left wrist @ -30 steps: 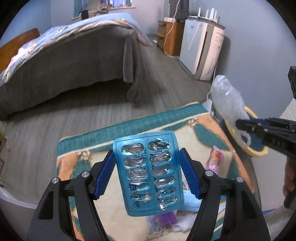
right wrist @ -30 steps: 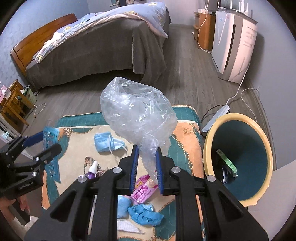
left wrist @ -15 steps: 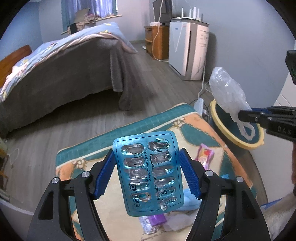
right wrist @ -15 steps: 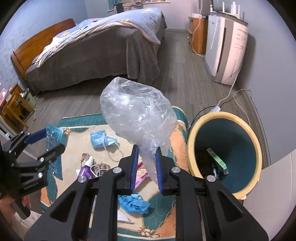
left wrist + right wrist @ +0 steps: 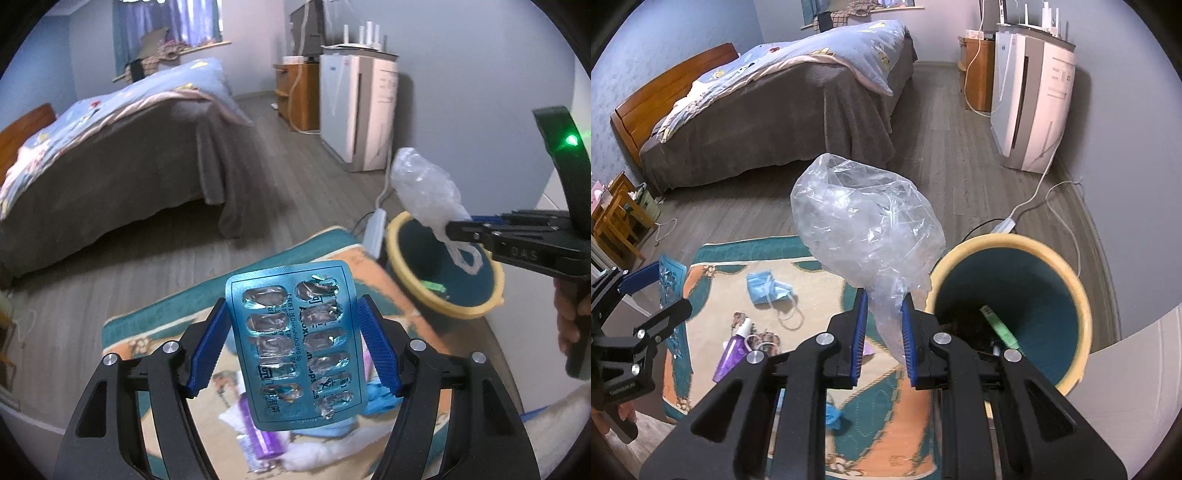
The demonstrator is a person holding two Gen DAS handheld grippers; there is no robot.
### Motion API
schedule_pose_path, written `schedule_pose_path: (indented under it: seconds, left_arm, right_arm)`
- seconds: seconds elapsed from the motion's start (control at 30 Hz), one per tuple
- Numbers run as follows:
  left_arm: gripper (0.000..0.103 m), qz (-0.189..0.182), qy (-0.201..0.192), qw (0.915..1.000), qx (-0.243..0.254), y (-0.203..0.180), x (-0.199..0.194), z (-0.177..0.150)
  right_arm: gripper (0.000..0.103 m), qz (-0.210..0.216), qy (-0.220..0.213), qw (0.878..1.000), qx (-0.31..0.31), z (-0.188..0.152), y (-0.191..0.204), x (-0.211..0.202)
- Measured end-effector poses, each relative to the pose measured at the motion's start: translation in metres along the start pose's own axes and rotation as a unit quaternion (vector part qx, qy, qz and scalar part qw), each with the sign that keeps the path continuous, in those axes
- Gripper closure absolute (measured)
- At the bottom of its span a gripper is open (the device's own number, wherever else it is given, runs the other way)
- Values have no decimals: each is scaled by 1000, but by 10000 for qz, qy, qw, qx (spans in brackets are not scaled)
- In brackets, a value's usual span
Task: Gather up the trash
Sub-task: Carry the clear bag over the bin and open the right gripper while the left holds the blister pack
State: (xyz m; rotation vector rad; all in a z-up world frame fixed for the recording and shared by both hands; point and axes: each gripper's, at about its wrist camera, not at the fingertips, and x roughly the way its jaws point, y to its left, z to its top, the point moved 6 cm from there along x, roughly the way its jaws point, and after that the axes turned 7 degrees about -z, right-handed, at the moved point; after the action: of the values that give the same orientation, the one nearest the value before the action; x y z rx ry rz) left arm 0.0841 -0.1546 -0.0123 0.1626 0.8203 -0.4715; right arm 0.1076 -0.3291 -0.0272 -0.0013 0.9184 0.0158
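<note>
An empty blue blister pack stands upright between the blue pads of my left gripper, which is shut on its side edges. My right gripper is shut on the neck of a crumpled clear plastic bag, which bulges above the jaws. Just right of that gripper stands a round bin with a yellow rim and a teal inside, holding a green item. In the left wrist view the right gripper holds the bag over the bin's rim. The left gripper shows at the far left of the right wrist view.
On the teal and orange rug lie a blue face mask, a purple bottle and a blue crumpled piece. A bed stands behind, a white appliance at the right wall, a power strip and cable beside the bin.
Both grippers have moved right and a little up, each keeping its grip. The bin now sits closer and larger in both views, and the bag is over its rim.
</note>
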Motion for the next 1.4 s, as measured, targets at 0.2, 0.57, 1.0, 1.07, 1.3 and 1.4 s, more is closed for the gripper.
schedule_pose_path:
  seconds: [0.2, 0.57, 1.0, 1.07, 1.3, 1.4]
  left_arm:
    - [33, -257, 9, 9992, 300, -38, 11, 17]
    - [32, -687, 179, 9935, 886, -99, 48, 37]
    - [32, -1599, 553, 9763, 1352, -155, 92, 33]
    - [32, -1591, 614, 9747, 1447, -161, 97, 32]
    - [32, -1590, 715, 9726, 1537, -170, 116, 38]
    - [32, -1608, 741, 9727, 1502, -173, 124, 43]
  right_arm:
    - [86, -189, -104, 9996, 165, 6, -40, -1]
    - [86, -423, 341, 9924, 1106, -18, -120, 24]
    - [86, -606, 924, 9813, 1575, -44, -145, 55]
    - [86, -630, 903, 9805, 1627, -44, -152, 56]
    - [86, -688, 1130, 9681, 2130, -64, -186, 70]
    - [86, -640, 1189, 9600, 2451, -71, -194, 71]
